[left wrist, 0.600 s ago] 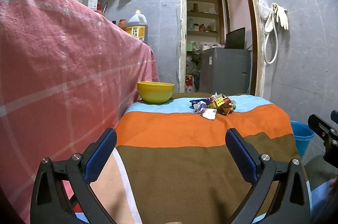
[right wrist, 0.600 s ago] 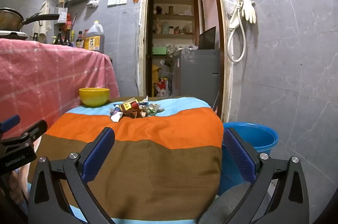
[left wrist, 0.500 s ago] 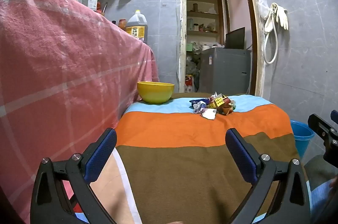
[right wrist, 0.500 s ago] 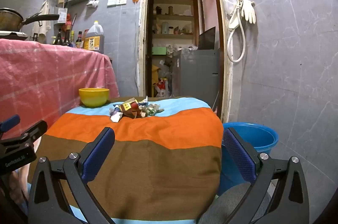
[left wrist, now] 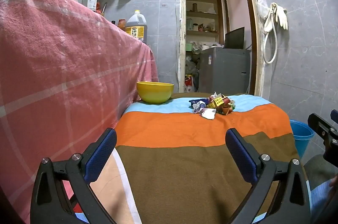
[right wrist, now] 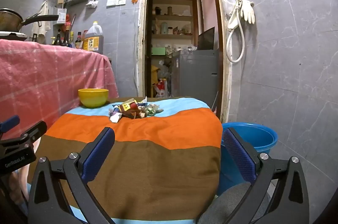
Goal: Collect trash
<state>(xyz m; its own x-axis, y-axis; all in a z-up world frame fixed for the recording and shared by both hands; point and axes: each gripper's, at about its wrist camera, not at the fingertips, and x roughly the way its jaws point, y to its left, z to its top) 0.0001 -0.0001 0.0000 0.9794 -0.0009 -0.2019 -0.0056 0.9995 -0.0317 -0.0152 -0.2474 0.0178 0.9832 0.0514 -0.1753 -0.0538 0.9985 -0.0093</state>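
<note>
1. Hovering low over the near end of the bench, the left gripper (left wrist: 170, 153) has its two blue-padded fingers spread wide apart with nothing between them.
2. The right gripper (right wrist: 168, 152) sits at the same near end, its blue-padded fingers likewise spread wide and pinching nothing.
3. The bench is covered by a striped cloth (left wrist: 190, 129) with brown, orange and light blue bands running from near to far.
4. The task's thing, a small heap of crumpled paper and wrapper trash (left wrist: 213, 105) (right wrist: 133, 110), lies at the far part of the bench, where the light blue band meets the orange one, well apart from both grippers.
5. In the heap, a white crumpled scrap (left wrist: 208, 113) lies nearest, with yellow-labelled and reddish pieces behind it.
6. A round yellow plastic bowl (left wrist: 155, 92) (right wrist: 93, 97) stands upright at the far left corner of the bench, left of the trash heap and apart from it.
7. A round blue plastic bucket (right wrist: 253, 139) (left wrist: 302, 136) stands on the floor just beside the right edge of the bench; its opening faces up.
8. To the left of the bench hangs a pink checked cloth (left wrist: 63, 76) over a taller counter, which carries a large brown liquid jug (left wrist: 136, 28) at its far end.
9. Beyond the bench an open doorway shows a grey cabinet-like appliance (left wrist: 224, 71), and a pair of pale rubber gloves (right wrist: 246, 9) hangs on the grey tiled wall to the right.
</note>
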